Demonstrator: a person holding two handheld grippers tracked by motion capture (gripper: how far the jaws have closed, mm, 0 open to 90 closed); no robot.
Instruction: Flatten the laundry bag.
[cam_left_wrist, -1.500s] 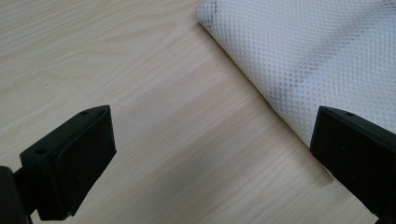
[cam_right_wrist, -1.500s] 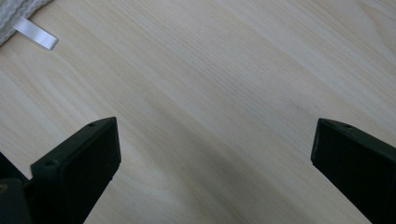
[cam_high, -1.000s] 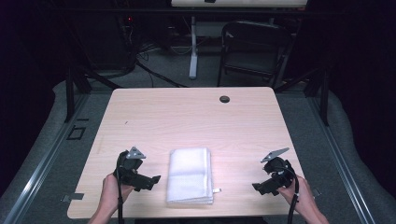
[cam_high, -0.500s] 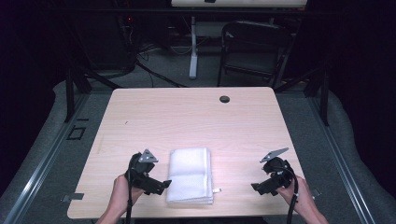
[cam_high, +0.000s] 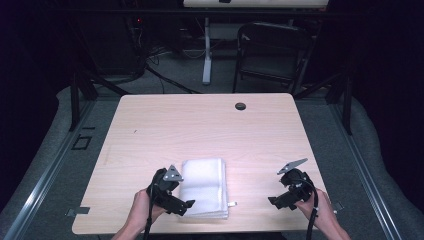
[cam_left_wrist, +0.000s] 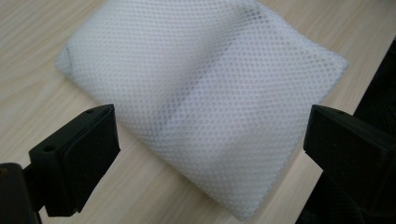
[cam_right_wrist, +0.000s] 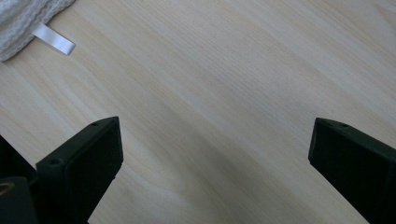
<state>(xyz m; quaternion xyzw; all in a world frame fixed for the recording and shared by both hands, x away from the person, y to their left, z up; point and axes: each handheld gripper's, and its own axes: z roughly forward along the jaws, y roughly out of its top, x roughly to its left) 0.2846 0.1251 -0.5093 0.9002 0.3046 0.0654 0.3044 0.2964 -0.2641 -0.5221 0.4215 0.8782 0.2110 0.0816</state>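
The left gripper (cam_high: 186, 204), jaws spread wide, is closing on the folded white mesh cloth (cam_high: 204, 186) lying at the light wooden table's (cam_high: 210, 130) near edge. Lower both jaws around the cloth's near corner before pinching. The right gripper (cam_high: 274, 202) is waiting right of the cloth, jaws apart.

A white mesh bag (cam_high: 204, 186) lies flat on the pale wooden surface (cam_high: 210, 130), near its front edge and left of the middle; it is folded into a neat upright rectangle, several layers showing at its near edge; the weave is a fine open net (cam_left_wrist: 205, 98), with a darker strip showing faintly through the top layer; a small white label tab (cam_right_wrist: 53, 38) sticks out from its right side near the front corner, lying flat on the wood.
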